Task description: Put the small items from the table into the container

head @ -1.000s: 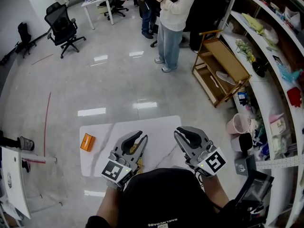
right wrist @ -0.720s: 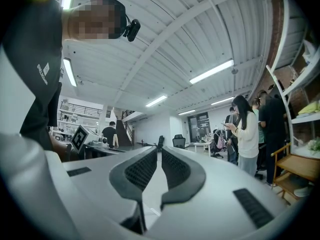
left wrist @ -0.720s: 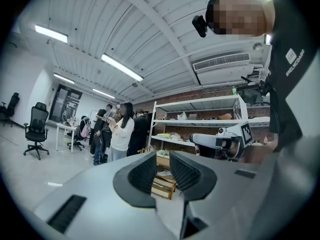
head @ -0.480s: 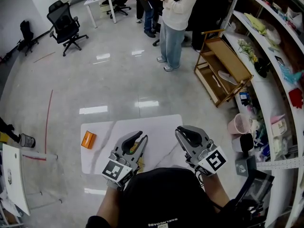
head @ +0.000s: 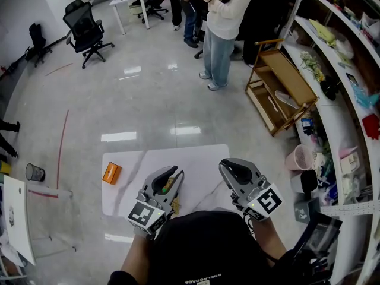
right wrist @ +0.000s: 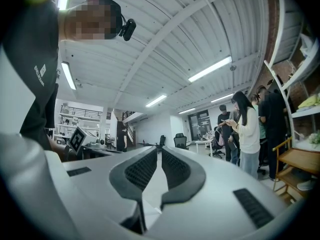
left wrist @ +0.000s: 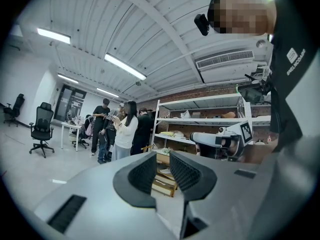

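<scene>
A small orange item (head: 111, 173) lies near the left edge of the white marble table (head: 196, 162). My left gripper (head: 177, 171) hovers over the table's near middle, open, and the left gripper view shows nothing between its jaws (left wrist: 162, 159). Something green and tan (head: 160, 189) shows under it; I cannot tell what it is. My right gripper (head: 228, 165) hangs over the table's right part. Its jaws (right wrist: 159, 154) stand close together with a thin gap and hold nothing. Both grippers point out level into the room. No container is clearly visible.
A person in a white top (head: 228, 16) stands beyond the table with others behind. A wooden rack (head: 276, 88) and long shelves (head: 338, 105) line the right side. A pink bucket (head: 295, 155) sits by the table's right edge. An office chair (head: 83, 31) stands far left.
Both grippers and the orange item stay in place. Only the head view has drifted a little.
</scene>
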The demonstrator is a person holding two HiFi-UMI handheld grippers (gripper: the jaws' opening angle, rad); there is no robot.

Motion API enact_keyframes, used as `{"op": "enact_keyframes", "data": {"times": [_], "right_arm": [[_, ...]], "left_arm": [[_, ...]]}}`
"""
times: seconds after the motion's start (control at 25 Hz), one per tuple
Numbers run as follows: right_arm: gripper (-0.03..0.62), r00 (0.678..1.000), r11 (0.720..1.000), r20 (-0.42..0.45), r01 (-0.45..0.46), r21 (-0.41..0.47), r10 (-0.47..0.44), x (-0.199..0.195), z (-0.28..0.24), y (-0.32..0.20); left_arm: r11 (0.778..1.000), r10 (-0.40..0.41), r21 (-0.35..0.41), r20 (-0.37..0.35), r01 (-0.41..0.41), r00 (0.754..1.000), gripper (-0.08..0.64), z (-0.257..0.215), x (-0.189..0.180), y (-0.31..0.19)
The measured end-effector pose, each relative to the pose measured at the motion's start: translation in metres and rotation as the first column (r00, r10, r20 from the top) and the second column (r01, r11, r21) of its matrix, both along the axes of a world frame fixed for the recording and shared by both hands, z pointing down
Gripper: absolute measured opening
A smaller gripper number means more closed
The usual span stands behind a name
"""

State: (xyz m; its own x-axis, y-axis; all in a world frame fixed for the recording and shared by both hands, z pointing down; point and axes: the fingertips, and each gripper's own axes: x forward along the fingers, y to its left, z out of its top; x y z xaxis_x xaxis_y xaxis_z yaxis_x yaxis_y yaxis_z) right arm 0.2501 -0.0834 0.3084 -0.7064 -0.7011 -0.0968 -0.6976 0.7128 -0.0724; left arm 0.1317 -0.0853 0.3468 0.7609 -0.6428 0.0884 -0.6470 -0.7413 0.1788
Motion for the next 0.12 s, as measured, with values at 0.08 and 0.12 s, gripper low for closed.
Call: {"op": "enact_keyframes", "data": {"times": [0.08,0.12], "right_arm": [[0.038,1.0,1.0,-0.013,-0.01,-0.009,0.01,0.0025,0.0037,-0.0005],[0.038,1.0,1.0,-0.018,-0.014,-0.012,0.014,0.0034,0.0049,-0.0007]], "left_arm": [[1.0,-0.002,0.001,0.0,0.002,1.0,0.084,-0.0015,-0.0009,0.001],[1.0,-0.003,0.001,0.0,0.003,1.0,0.084,-0.0023,-0.0015,0.0014]]}}
